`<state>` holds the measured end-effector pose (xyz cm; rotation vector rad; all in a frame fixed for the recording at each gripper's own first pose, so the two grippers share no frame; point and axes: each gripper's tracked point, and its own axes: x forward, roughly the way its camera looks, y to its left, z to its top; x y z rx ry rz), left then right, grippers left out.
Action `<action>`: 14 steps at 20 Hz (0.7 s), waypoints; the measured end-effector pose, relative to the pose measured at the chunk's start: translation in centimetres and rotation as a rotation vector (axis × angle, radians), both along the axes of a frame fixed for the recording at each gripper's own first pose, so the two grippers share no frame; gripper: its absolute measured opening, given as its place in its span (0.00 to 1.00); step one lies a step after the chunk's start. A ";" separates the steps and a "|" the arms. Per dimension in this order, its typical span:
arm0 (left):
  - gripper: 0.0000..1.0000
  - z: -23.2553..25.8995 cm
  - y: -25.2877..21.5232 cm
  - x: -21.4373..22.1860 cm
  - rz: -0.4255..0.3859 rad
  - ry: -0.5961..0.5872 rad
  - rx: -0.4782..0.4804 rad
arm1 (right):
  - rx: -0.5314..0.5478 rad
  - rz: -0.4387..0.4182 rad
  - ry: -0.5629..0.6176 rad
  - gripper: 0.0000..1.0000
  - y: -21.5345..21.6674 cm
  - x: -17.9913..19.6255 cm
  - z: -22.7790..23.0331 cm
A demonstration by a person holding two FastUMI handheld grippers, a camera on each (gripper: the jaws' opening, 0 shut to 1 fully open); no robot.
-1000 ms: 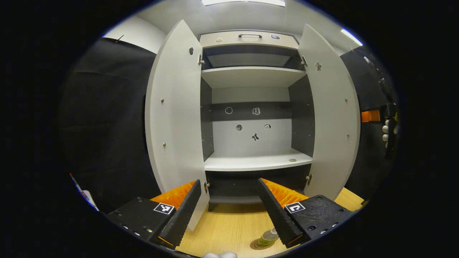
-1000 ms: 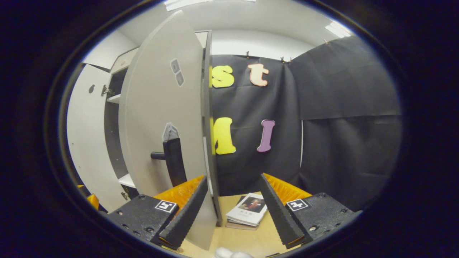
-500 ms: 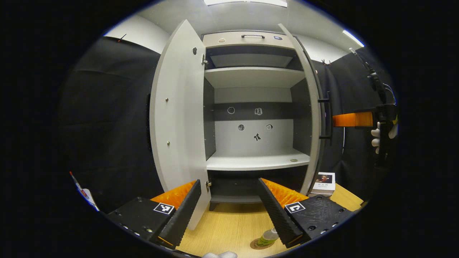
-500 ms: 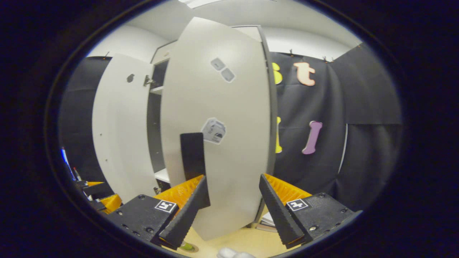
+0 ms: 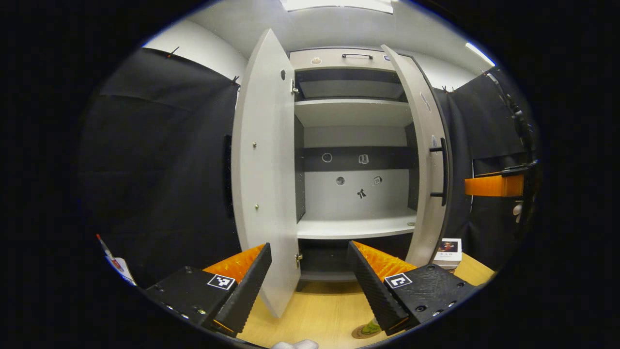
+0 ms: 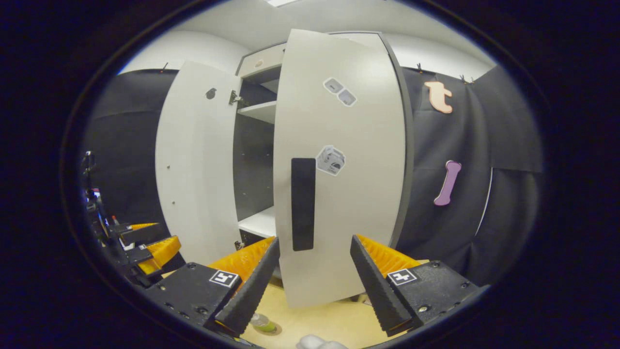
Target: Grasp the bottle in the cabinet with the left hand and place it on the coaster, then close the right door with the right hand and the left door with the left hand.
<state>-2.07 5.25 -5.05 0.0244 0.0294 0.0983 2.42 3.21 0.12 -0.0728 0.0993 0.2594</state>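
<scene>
The left gripper [image 5: 307, 286] is hovering over the wooden table [image 5: 319, 315] with its fingers spread apart, grasping nothing. The bottle [image 5: 372, 327] is standing on the coaster [image 5: 361, 333] just beside its right finger, partly hidden behind it. Beyond, the cabinet [image 5: 356, 145] is standing with its left door [image 5: 264, 165] wide open. The right gripper [image 6: 314, 283] is also spread and empty, facing the partly closed right door [image 6: 344, 165] and its dark handle [image 6: 303, 203].
</scene>
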 end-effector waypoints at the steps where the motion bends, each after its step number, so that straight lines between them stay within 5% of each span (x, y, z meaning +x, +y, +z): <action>1: 0.96 0.4 1.2 0.0 0.020 -0.008 0.016 | -0.005 -0.003 0.005 0.97 -0.2 -0.2 -0.5; 14: 0.96 6.3 17.9 2.8 0.311 -0.115 0.089 | -0.026 -0.086 0.113 0.97 -3.3 -2.8 -5.0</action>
